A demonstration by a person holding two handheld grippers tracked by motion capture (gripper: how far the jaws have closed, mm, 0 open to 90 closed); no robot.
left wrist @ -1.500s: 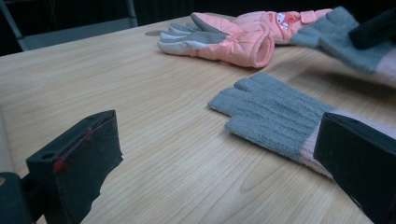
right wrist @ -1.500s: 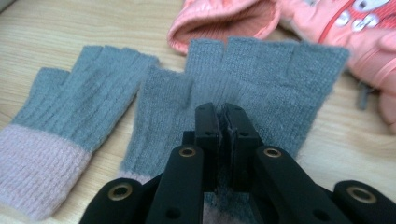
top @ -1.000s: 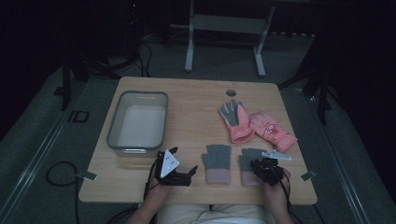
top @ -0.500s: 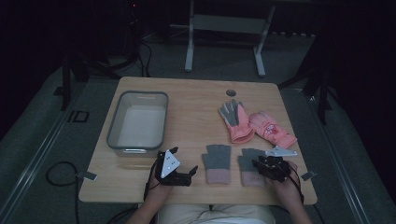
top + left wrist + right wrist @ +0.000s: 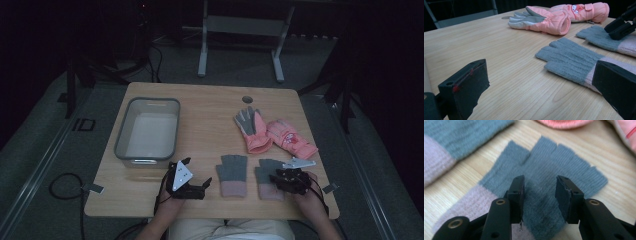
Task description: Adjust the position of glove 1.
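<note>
Evidently early going. Four gloves flat on wooden table [image 5: 210, 115]; clear plastic bin [image 5: 120, 145] at left with nothing inside.

- Right gripper [image 5: 539, 181], seen also from above [image 5: 280, 177]: low over right grey-and-pink fingerless knit glove [image 5: 564, 160], near front edge of table [image 5: 270, 172]. Jaws partway apart, just been opening, straddling a raised ridge of grey knit; pads apparently not pressing on it. No lift yet.
- Left gripper [image 5: 199, 172]: parked on table beside left fingerless knit glove [image 5: 232, 172], jaws wide apart [image 5: 540, 65], nothing between them. Glove [image 5: 571, 60] lying just ahead of one jaw, untouched.
- Pink ski glove with grey palm [image 5: 252, 127] and second pink ski glove [image 5: 290, 137] farther back on right, touching each other, not handled.

Judged: grasp of right knit glove not secured; everything else left to do, probably all four gloves to be moved.

Markings: small cartoon-face patch on cuff of second pink ski glove [image 5: 575, 8]; no readable lettering anywhere. Knit gloves plain, no tag seen.
</note>
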